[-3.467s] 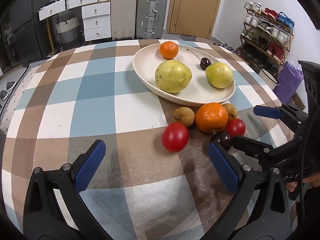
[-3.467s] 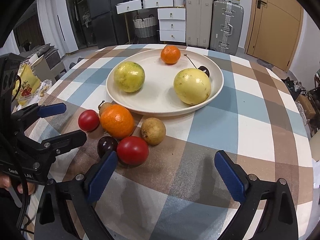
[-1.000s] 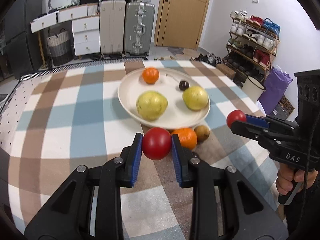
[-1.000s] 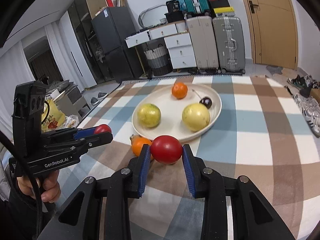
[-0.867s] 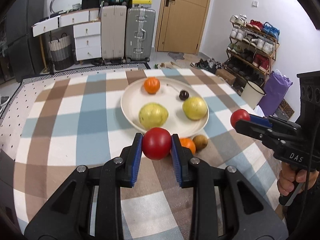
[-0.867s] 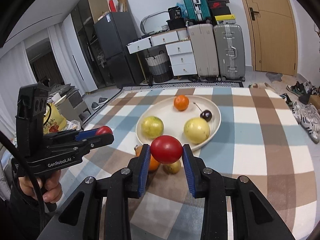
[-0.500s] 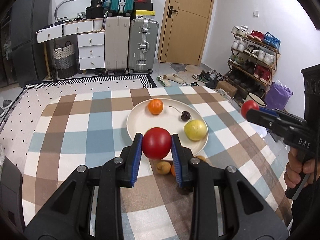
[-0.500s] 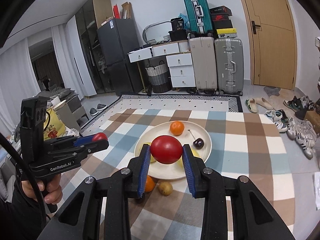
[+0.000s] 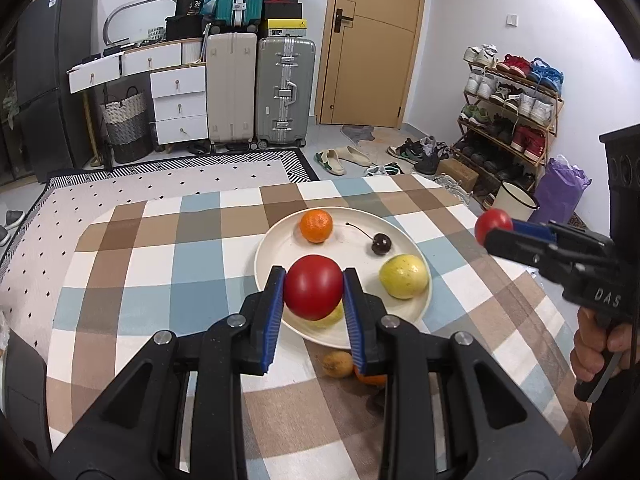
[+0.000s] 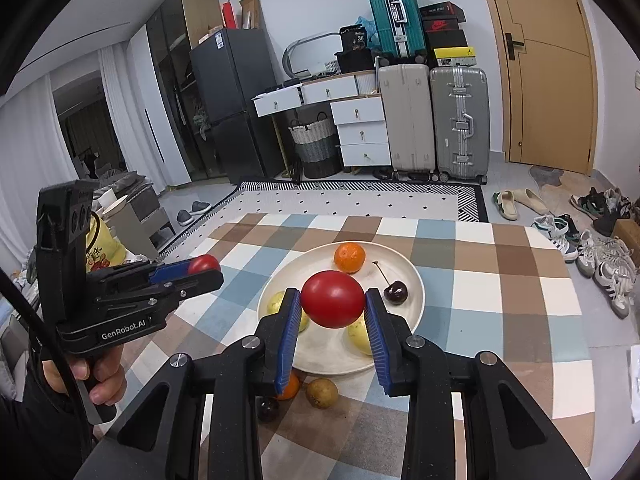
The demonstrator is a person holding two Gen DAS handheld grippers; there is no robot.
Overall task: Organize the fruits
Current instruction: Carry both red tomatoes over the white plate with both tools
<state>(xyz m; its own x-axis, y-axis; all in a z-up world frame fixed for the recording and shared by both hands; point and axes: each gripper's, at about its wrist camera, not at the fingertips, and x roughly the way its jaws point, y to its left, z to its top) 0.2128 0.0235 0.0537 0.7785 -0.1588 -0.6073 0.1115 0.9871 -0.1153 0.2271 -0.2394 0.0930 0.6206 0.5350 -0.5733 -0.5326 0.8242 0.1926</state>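
You now carry a red fruit in each hand. In the left wrist view the left gripper (image 9: pixel 313 294) is clamped on a round red fruit (image 9: pixel 313 293), its blue pads pressing both sides, and it sits at the centre of the frame, in front of the near part of the plate (image 9: pixel 280 246). In the right wrist view the right gripper (image 10: pixel 332 305) is clamped on a second, slightly flatter red fruit (image 10: pixel 332 299), also at the centre of the frame, with the plate behind it.

A few seconds ago both grippers stood apart, low over the table, and these two fruits lay in the loose cluster by the plate's near rim. Since then both have closed and risen: the checked tablecloth (image 9: pixel 132 264) looks smaller and lower in each frame, and the floor and luggage fill the upper half. So, as I judge it, the pick-up is done and the lift is well along; what remains for these two is to set them down on the plate.

On the plate lie an orange (image 9: pixel 316 225), a dark cherry with a stem (image 9: pixel 381 243) and a yellow-green fruit (image 9: pixel 404 276), with another yellow-green one partly hidden behind the held fruit. The bare patch lies at the plate's left in the left wrist view; aim there.

Left on the cloth, low in the right wrist view, are a brown fruit (image 10: pixel 321 393), an orange piece (image 10: pixel 291 386) and a dark cherry (image 10: pixel 268 409).
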